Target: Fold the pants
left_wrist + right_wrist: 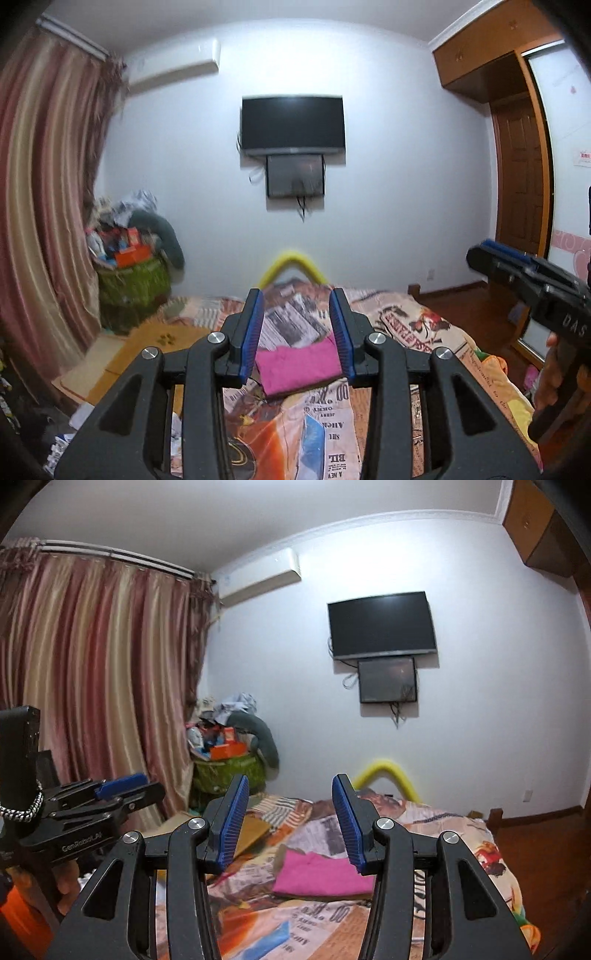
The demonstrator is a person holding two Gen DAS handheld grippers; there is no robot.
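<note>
The pink pants [297, 365] lie folded into a compact rectangle on the patterned bedspread [406, 325]. They also show in the right wrist view [321, 877]. My left gripper [297, 325] is open and empty, raised above and short of the pants. My right gripper [290, 819] is open and empty, also held above the bed, with the pants below its fingers. The right gripper shows at the right edge of the left wrist view [480, 251]. The left gripper shows at the left of the right wrist view [122, 786].
A yellow foam tube [291, 264] arches at the bed's far end. A green basket piled with clutter [129, 266] stands by the striped curtain [48, 184]. A wall TV [291, 123] hangs ahead. A wooden wardrobe and door [517, 166] are at the right.
</note>
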